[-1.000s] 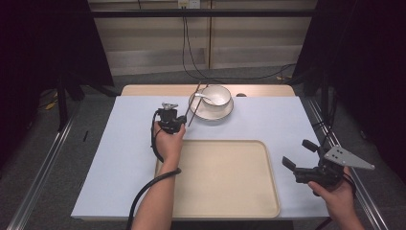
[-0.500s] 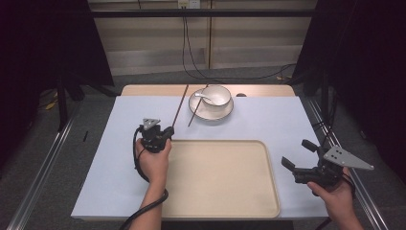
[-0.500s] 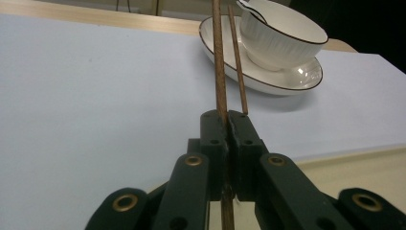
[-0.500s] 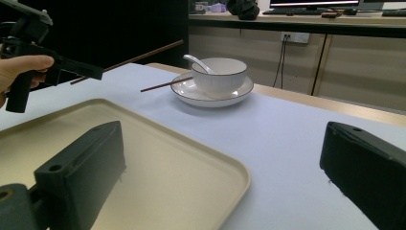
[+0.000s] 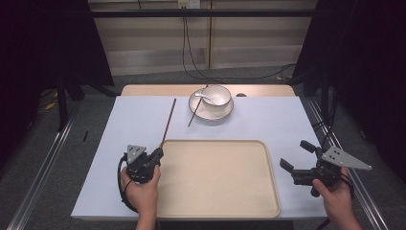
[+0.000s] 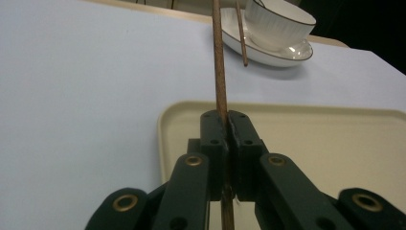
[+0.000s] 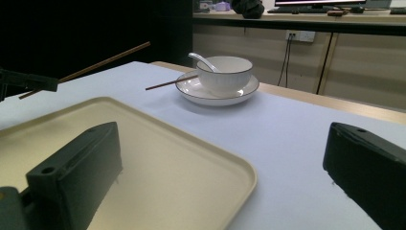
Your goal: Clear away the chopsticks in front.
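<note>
Pinching one chopstick (image 6: 219,72) between the left claw's (image 6: 229,125) jaws.

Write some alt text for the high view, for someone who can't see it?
The left gripper pinches one brown chopstick beside a bare beige tray on a pale blue table. The right gripper is held open at the tray's right. Behind sit a white bowl with spoon, a plate, and a second chopstick.

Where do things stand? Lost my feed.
Left tongs shut on chopstick. Right tongs open, idle. Second chopstick leaning on plate. Tray bare.
</note>
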